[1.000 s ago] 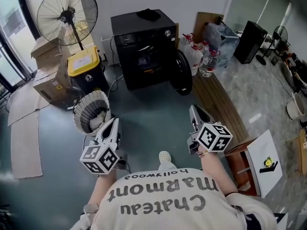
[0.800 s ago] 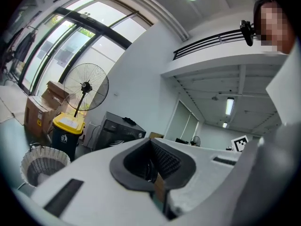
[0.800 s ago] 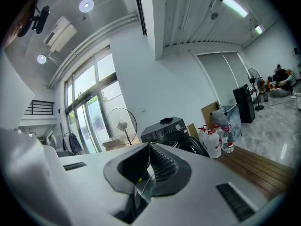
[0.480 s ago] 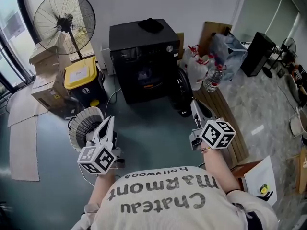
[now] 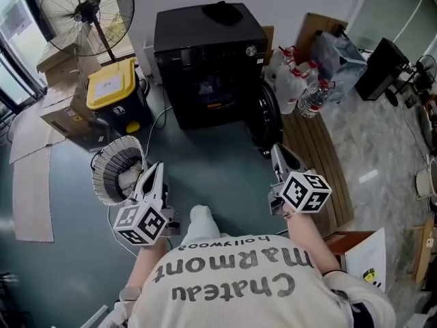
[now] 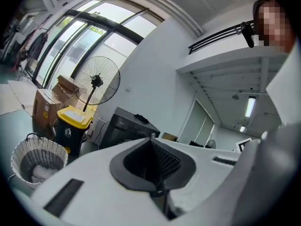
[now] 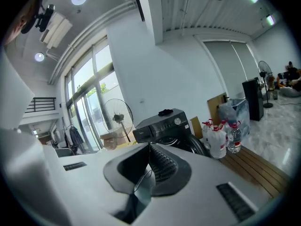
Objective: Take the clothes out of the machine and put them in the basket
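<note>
Black front-loading washing machine at the far edge of the floor, back against the white wall, round door swung open to its right. Drum mouth dark, with an orange patch low inside; laundry in there not made out. Dark cloth lying on the machine's top.

White ribbed basket on the floor in front of the machine and off to its left, well apart from it, with a white cloth in the bottom.

Left gripper by the basket's right rim as seen from the head view, jaws clenched pad to pad on nothing. Right gripper further right, aimed towards the open door, near it but not touching, likewise clenched and empty. Pale shoe on the floor between the two.

Yellow-lidded bin just left of the machine, cardboard boxes and a standing fan beyond it. Water bottles right of the machine, at the far end of a run of wooden slats.
</note>
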{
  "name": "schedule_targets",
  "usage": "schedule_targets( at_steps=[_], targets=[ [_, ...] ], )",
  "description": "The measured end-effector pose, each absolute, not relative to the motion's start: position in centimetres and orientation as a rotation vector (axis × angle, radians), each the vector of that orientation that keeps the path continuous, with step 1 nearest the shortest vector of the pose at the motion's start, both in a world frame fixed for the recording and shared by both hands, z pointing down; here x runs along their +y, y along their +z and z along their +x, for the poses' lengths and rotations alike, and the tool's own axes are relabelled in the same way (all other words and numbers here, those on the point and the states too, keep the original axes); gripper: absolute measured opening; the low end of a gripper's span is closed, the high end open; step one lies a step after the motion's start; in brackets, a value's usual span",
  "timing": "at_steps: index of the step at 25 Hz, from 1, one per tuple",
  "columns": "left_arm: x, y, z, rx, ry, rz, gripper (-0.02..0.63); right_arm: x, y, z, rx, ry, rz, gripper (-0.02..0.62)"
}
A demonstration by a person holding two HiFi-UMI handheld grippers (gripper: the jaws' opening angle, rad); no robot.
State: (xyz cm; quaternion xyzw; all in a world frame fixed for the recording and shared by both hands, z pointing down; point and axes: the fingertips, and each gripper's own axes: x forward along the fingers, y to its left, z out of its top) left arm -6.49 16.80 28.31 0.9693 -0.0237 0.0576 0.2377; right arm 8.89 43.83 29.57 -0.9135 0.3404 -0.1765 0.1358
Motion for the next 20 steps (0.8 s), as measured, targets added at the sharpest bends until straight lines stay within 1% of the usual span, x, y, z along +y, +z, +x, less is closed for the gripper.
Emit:
schedule_targets(
  at_steps=[6,12,20],
  targets=[
    [14.3,29.5,-1.8,-0.054,0.113,2.673,0.008,41.7,31.0,12.4,0.982,-0.506,-2.63,0.032],
    [9.5,29.2,6.7,0.017,0.115,2.677,0.008,38.0,30.3,19.9,0.893,-0.485,-2.617,0.032],
    [1.3,27.1,17.1,0.094,0.157,2.717,0.008,28.8,28.0,28.9,0.93,-0.473,-2.616,0.032]
  ],
)
